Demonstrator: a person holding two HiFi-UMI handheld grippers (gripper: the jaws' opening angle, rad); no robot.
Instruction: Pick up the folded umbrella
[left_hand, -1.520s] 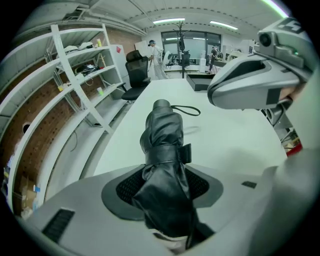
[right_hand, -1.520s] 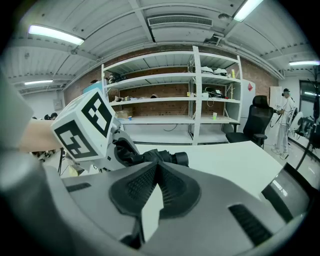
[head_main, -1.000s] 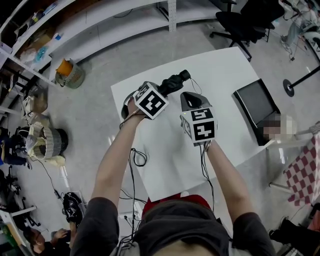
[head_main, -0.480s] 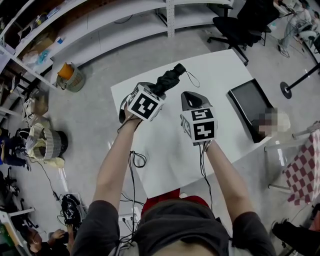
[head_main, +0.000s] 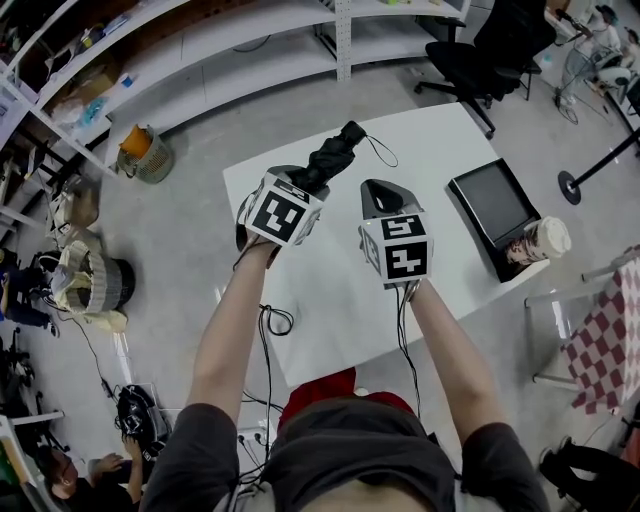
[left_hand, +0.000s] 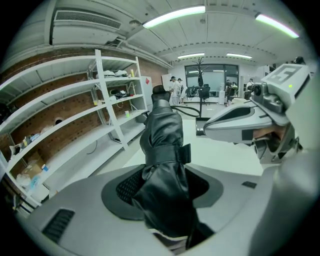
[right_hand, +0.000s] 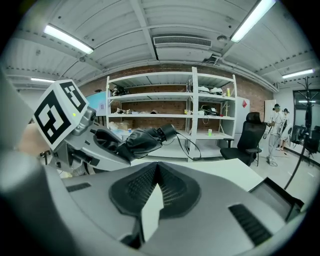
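While my left tool (left_hand: 162, 187) clamps the umbrella (left_hand: 161, 135) near its strap, above the far left of the counter (head_main: 440, 150), its long end could pivot or slip; my right tool (right_hand: 152, 192) is closed, empty.

The folded umbrella (head_main: 337, 157) is shown black, the worktop (head_main: 340, 295) white. Black-and-white square markers are borne by the grey left hand-held gripper (head_main: 306, 186) and right hand-held gripper (head_main: 378, 190).
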